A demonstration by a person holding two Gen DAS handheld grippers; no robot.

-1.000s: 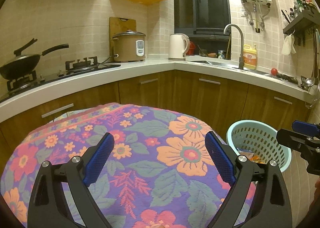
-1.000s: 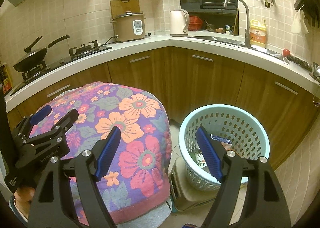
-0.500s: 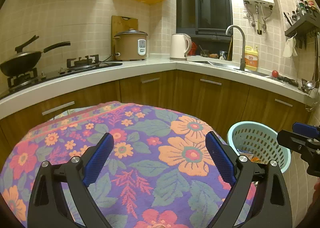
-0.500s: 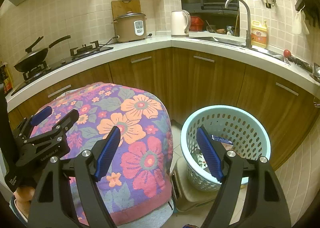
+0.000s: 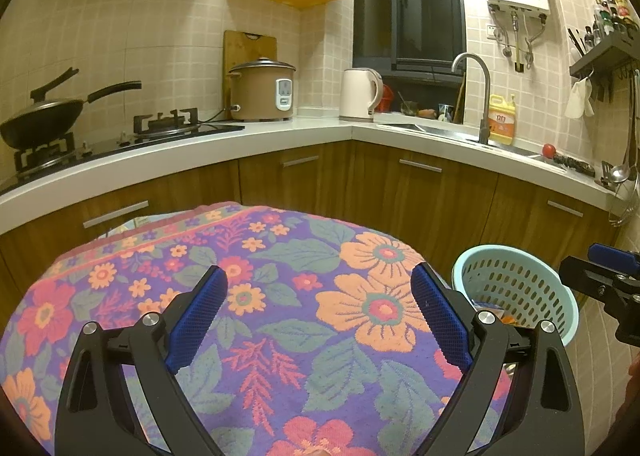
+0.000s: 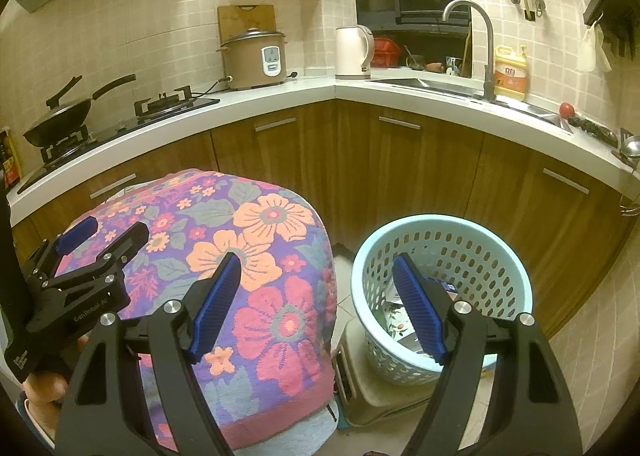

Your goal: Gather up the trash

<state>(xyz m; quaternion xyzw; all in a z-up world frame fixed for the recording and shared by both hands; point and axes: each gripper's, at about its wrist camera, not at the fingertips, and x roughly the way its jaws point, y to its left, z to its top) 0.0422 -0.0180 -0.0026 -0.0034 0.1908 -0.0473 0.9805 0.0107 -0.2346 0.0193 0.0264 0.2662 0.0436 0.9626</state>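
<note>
A pale blue perforated basket [image 6: 496,252] stands on the floor to the right of a table draped in a flowered cloth [image 6: 256,264]. Wrappers and packets [image 6: 394,316] lie in its bottom. My right gripper [image 6: 320,286] hangs open and empty between the cloth's edge and the basket's near rim. My left gripper [image 5: 320,302] is open and empty above the flowered cloth [image 5: 280,280]; the same basket [image 5: 516,288] sits at its right. No loose trash shows on the cloth. The left gripper's body [image 6: 80,288] shows at the left of the right wrist view.
An L-shaped white counter [image 6: 280,96] with wooden cabinets wraps behind the table and basket. It carries a wok [image 6: 60,116], gas hob, rice cooker [image 6: 256,56], kettle [image 6: 352,52], sink tap and yellow bottle [image 6: 510,74]. A beige stool [image 6: 384,388] sits under the basket. A hand [image 6: 44,388] holds the left gripper.
</note>
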